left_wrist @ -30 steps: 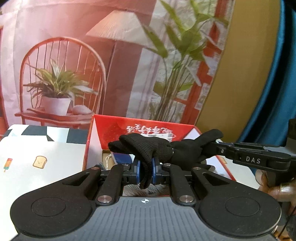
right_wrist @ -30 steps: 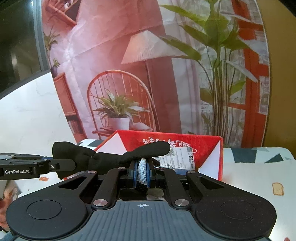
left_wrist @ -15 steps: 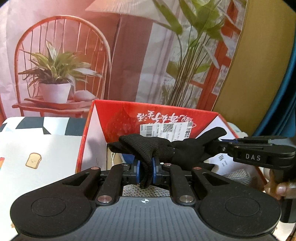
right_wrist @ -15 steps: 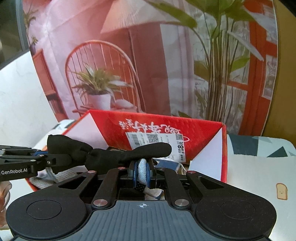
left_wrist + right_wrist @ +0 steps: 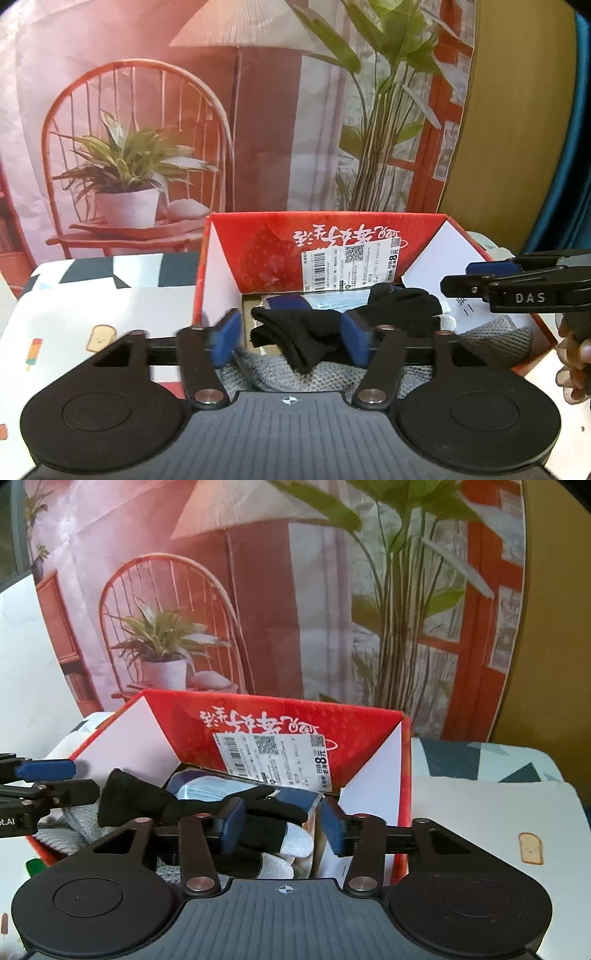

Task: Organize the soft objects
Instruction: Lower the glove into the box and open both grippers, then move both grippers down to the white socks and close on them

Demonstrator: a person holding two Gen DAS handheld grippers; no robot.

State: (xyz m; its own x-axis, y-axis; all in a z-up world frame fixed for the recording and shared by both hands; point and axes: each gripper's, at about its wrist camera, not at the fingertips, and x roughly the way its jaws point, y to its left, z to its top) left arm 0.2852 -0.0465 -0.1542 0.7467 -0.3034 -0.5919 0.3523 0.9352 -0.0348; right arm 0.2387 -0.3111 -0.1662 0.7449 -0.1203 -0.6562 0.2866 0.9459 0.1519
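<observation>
- Since half a second ago we see both hand-held grippers let go: the black glove (image 5: 314,332), then clamped at each end, now lies dropped inside the red box (image 5: 258,254).
- The glove rests on grey knit fabric (image 5: 295,376), with a blue packet (image 5: 221,790) behind it.
- Our left hand-held gripper (image 5: 290,336) is spread wide and holds nothing, the glove lying between its blue pads.
- Our right hand-held gripper (image 5: 282,821) gapes too, empty.
- The box sits on the patterned worktop (image 5: 74,314).
</observation>
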